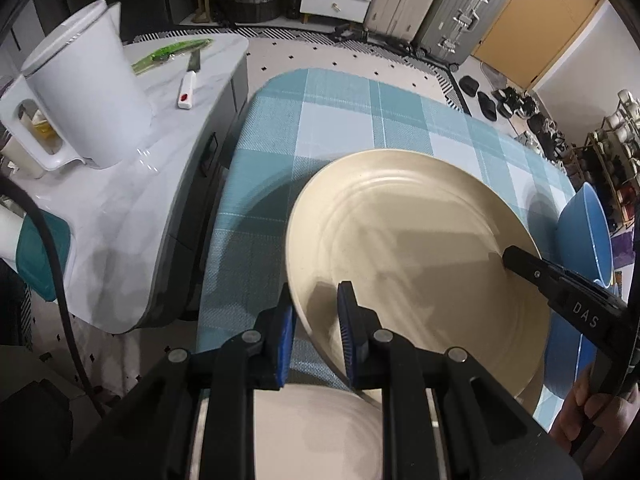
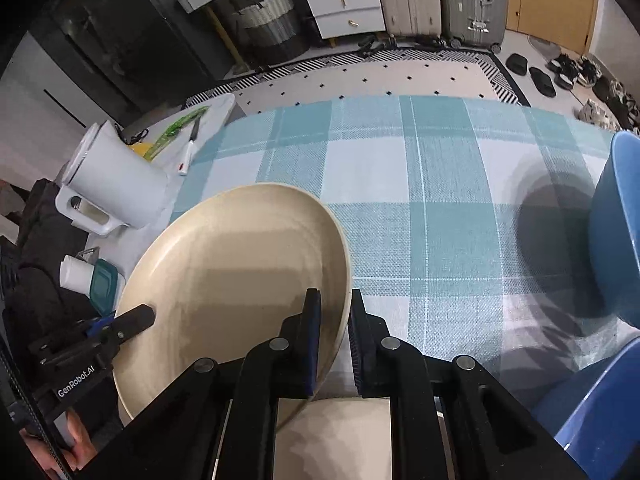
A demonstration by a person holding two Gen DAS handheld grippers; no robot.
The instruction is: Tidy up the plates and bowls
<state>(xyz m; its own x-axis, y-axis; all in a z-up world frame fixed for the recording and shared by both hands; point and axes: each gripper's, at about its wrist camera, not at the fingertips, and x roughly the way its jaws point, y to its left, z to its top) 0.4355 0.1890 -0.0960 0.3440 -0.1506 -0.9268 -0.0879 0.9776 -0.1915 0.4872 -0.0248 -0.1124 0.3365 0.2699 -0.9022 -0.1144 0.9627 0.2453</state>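
A large cream plate hangs tilted above the blue checked table. My left gripper is shut on the plate's left rim. My right gripper is shut on the plate's right rim. Each gripper shows in the other's view: the right one and the left one. A blue bowl stands on the table at the right; it also shows in the right wrist view. A second cream plate lies below my fingers at the table's near edge.
A white side counter on the left holds a white kettle, a knife, a green packet and a teal-lidded container. Another blue dish sits at the near right. Suitcases and shoes stand beyond the table.
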